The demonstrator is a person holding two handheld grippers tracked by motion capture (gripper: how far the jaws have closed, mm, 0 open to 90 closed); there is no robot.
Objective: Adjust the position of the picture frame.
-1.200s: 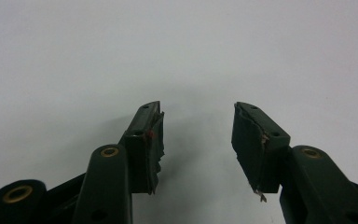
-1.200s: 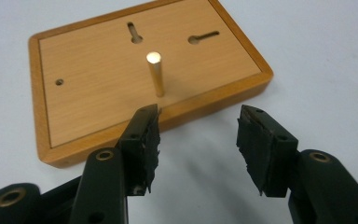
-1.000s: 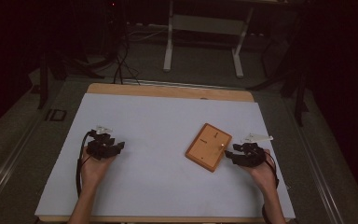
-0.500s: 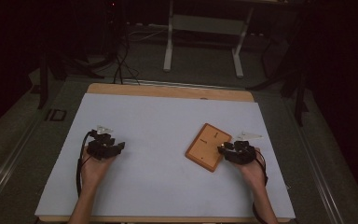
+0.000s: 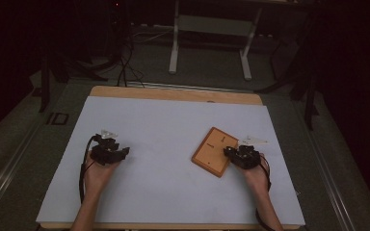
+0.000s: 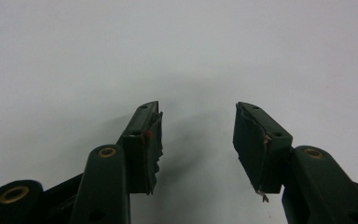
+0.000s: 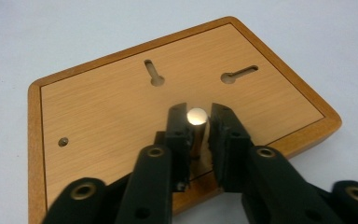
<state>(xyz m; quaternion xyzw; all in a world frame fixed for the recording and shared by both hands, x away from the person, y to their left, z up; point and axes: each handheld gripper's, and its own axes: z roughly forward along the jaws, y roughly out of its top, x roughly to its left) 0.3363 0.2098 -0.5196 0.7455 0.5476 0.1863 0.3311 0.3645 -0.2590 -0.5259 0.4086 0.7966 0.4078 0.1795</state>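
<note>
Two slots with round ends, keyhole-shaped, are cut into the flat face of the wooden board (image 7: 168, 107), which has a lighter grained inset panel, a darker raised border and rounded corners; one small dark hole sits near its left edge in the right gripper view. The board lies flat on the matte pale sheet (image 5: 173, 134) covering the wooden table (image 5: 173, 94), toward the sheet's right side. The right gripper (image 7: 196, 122) has just been closing its jaws, and they now clasp a short metal pin (image 7: 196, 116) with a shiny round end, standing over the board's near edge. The pin's lower part is hidden between the black pads; whether it sits in a hole cannot be told. In the high view the pin is too small to make out. The left gripper (image 6: 198, 123) rests over the bare sheet, well apart from the board, jaws parted with nothing between; its pad linings (image 6: 154, 140) look frayed and torn.
</note>
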